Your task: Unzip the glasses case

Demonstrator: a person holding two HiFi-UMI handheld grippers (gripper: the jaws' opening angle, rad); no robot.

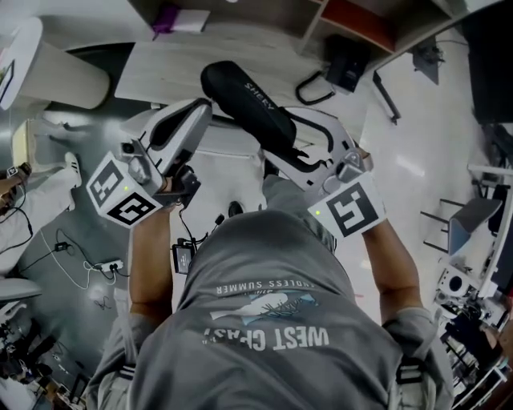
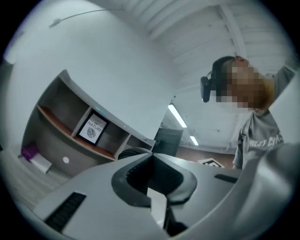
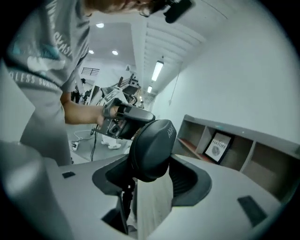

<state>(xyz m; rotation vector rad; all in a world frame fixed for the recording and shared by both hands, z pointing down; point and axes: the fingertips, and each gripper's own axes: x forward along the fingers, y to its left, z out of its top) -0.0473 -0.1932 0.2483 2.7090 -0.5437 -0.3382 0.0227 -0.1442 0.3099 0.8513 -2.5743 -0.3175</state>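
Observation:
The black glasses case [image 1: 244,100] hangs in the air above a light wooden table, long and oval, with pale lettering on its side. My right gripper [image 1: 290,148] is shut on its near end; in the right gripper view the case [image 3: 152,140] fills the space between the dark pads [image 3: 190,180]. My left gripper [image 1: 207,108] comes in from the left with its tips at the case's far end. In the left gripper view the jaws [image 2: 151,157] meet at their tips, with the dark curve of the case [image 2: 131,151] just beyond them. Whether a zip pull is nipped there is hidden.
The wooden table [image 1: 184,64] lies below the case, with a purple object [image 1: 164,16] at its far edge. A shelf unit with a framed print [image 2: 92,130] stands behind. A black device [image 1: 345,60] lies on the white surface to the right. Cables [image 1: 80,264] trail on the floor at left.

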